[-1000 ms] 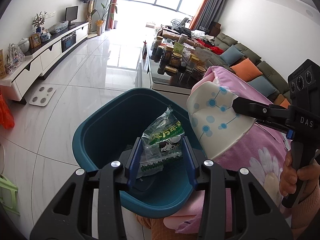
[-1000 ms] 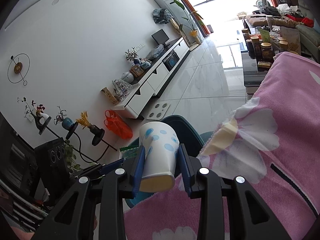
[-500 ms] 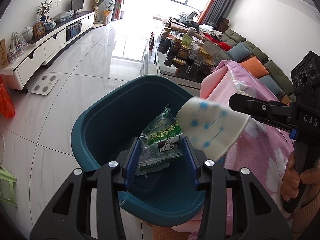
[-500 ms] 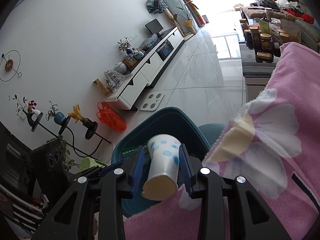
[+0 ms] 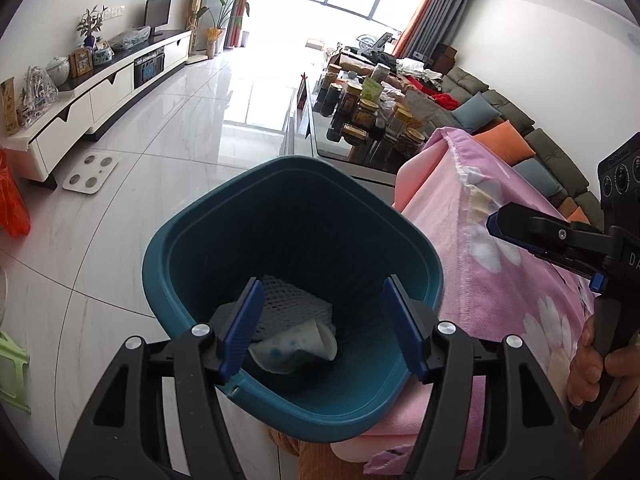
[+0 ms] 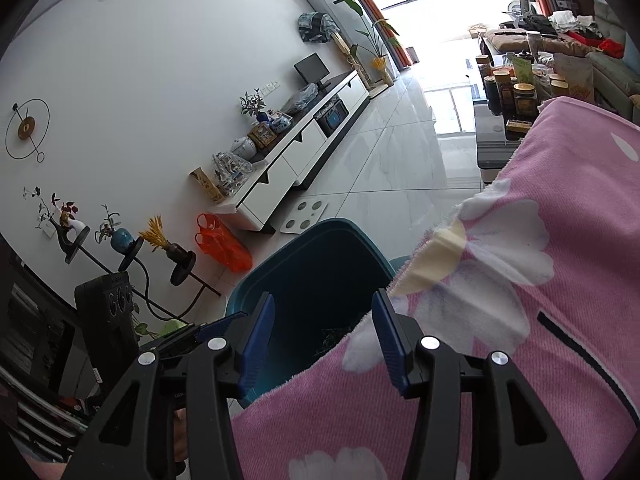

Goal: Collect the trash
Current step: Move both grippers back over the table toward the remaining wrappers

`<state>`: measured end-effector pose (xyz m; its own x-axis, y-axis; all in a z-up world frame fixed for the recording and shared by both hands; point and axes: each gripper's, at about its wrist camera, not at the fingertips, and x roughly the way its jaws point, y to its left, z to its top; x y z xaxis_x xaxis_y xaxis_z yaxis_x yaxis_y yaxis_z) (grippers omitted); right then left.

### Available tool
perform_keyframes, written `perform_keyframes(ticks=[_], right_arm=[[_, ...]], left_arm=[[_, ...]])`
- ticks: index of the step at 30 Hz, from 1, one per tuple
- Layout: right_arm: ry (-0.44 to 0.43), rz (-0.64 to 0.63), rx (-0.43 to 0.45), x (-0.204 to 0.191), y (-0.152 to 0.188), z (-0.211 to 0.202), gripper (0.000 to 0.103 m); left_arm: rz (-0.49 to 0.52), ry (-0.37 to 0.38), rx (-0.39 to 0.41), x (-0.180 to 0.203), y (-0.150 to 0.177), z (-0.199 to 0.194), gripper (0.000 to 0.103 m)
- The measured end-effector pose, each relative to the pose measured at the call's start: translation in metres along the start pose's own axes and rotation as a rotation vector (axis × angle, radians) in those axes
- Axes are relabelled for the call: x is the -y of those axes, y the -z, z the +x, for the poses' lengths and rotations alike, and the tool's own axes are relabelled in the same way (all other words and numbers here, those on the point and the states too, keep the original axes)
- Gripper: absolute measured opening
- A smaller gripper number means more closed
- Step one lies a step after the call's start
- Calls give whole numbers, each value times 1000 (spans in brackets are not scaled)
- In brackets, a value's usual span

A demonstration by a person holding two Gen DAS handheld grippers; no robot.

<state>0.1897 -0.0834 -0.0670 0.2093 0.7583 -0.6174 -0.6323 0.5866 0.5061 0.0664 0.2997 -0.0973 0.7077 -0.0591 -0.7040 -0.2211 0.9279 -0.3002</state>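
Note:
A teal trash bin (image 5: 400,240) stands on the floor beside a pink flowered blanket (image 5: 500,240); it also shows in the right wrist view (image 6: 336,236). Inside it lie a white paper cup with blue dots (image 5: 294,346) and a white foam net (image 5: 294,304). My left gripper (image 5: 326,326) is open and empty, just above the bin's near rim. My right gripper (image 6: 322,338) is open and empty over the bin's edge and the blanket; it also shows at the right in the left wrist view (image 5: 560,238). The green snack wrapper is not visible.
A glass coffee table (image 5: 340,148) crowded with jars stands beyond the bin. A white TV cabinet (image 5: 100,96) runs along the left wall, with a white scale (image 5: 90,168) and an orange bag (image 5: 12,204) on the floor. A sofa with cushions (image 5: 520,132) is at right.
Both grippers have opened. The green snack wrapper has left the left gripper and the paper cup has left the right one; the cup now lies in the bin.

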Motion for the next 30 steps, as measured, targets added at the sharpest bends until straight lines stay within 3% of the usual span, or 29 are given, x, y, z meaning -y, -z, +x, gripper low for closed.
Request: perform_keyframes(ticks=[5, 11, 22, 30], right_arm=[[19, -40, 68, -1, 15, -44, 53], [91, -61, 165, 7, 35, -104, 54], [321, 43, 333, 53, 99, -215, 54], [482, 219, 437, 103, 147, -283, 58]], left_arm=[[74, 52, 57, 34, 1, -21, 65], [196, 152, 58, 99, 8, -27, 66], [417, 380, -20, 226, 44, -15, 66], [536, 524, -123, 300, 78, 0, 66]])
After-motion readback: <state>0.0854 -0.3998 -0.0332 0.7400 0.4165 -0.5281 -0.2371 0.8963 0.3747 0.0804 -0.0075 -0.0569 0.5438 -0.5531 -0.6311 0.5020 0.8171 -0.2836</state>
